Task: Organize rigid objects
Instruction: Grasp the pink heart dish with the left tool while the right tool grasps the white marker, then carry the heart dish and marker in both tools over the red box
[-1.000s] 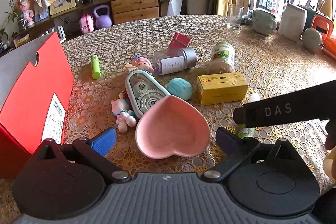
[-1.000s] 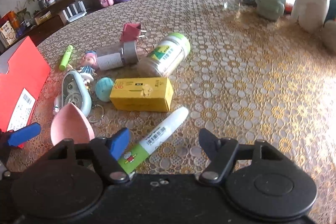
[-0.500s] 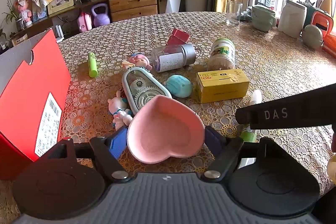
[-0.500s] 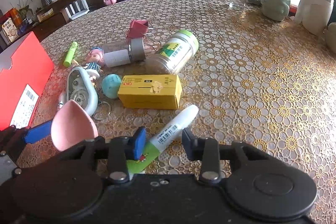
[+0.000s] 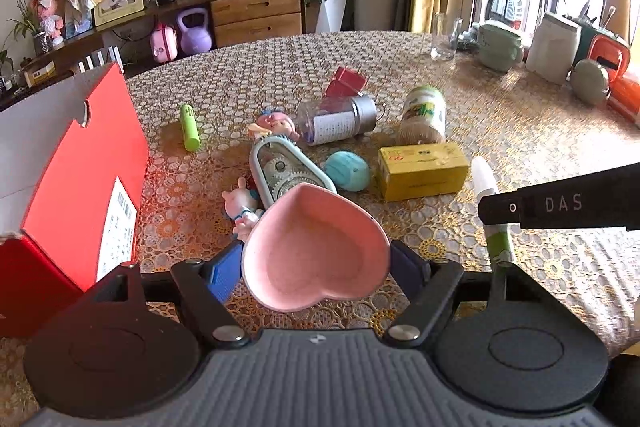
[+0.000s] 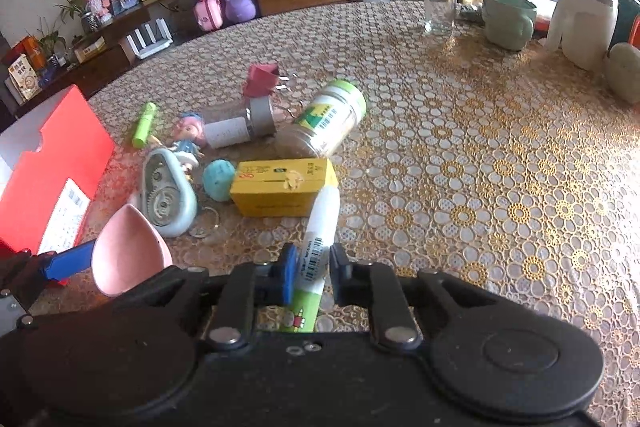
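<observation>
My left gripper point(image 5: 316, 263) is shut on a pink heart-shaped dish point(image 5: 316, 247), gripped across its width and tipped up off the table; the same dish point(image 6: 128, 251) shows at the left of the right wrist view. My right gripper point(image 6: 314, 267) is shut on a white glue stick with a green end point(image 6: 320, 227), its white tip pointing away toward the yellow box point(image 6: 280, 183). In the left wrist view that glue stick point(image 5: 490, 211) slants under the right gripper's black bar.
A red box point(image 5: 80, 179) stands at the left. Ahead lie a tape dispenser point(image 5: 280, 171), teal ball point(image 5: 347, 171), yellow box point(image 5: 420, 169), two jars point(image 5: 340, 121), green highlighter point(image 5: 190, 127), figurines and a red plug. Glass point(image 6: 440, 7), mugs and containers line the far right edge.
The left gripper closed on the pink dish and tipped it up. The right gripper closed on the glue stick and lifted it slightly, tip swinging toward the yellow box.
</observation>
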`<state>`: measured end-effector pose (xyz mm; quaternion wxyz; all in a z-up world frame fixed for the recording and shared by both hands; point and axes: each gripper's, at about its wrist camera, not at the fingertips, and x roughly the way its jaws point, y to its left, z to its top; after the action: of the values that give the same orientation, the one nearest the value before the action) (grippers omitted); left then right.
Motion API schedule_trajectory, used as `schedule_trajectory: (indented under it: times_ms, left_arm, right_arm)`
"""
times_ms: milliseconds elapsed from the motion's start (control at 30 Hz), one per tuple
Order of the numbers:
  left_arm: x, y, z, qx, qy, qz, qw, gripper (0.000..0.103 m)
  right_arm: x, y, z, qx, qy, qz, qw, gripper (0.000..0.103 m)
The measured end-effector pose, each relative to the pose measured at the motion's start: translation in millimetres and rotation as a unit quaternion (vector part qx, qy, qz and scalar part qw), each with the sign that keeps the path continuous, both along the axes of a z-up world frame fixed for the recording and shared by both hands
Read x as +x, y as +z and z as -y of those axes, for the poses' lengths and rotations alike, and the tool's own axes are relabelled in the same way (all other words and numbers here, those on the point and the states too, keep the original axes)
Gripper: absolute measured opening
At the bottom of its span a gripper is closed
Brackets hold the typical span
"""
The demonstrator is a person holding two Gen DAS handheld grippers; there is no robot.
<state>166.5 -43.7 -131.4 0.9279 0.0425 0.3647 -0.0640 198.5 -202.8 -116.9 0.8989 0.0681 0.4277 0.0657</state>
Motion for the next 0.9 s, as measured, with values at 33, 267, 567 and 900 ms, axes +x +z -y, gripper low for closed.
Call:
schedule_trajectory:
  times_ms: [33, 267, 567, 900]
  left_arm:
    - [-2, 3, -1, -0.001, -0.001, 0.0, 1.0, 0.078]
    - [-16, 27, -13, -0.014, 0.007, -0.001, 0.9999, 0.078]
    - [-28, 63, -36, -0.017, 0.022, 0.005, 0.9996, 0.078]
    - [-33, 69, -55, -0.021, 0.038, 0.008, 0.999, 0.078]
  right_arm:
    - [-3, 3, 0, 0.001, 0.002, 0.003, 1.0, 0.016]
    - [-21, 30, -6, 0.014, 0.024, 0.028, 0.999, 0.013]
    - [-25, 67, -23, 0.004, 0.061, 0.066, 0.996, 0.0]
    - [-10, 28, -31, -0.006, 0.119, 0.022, 0.993, 0.049]
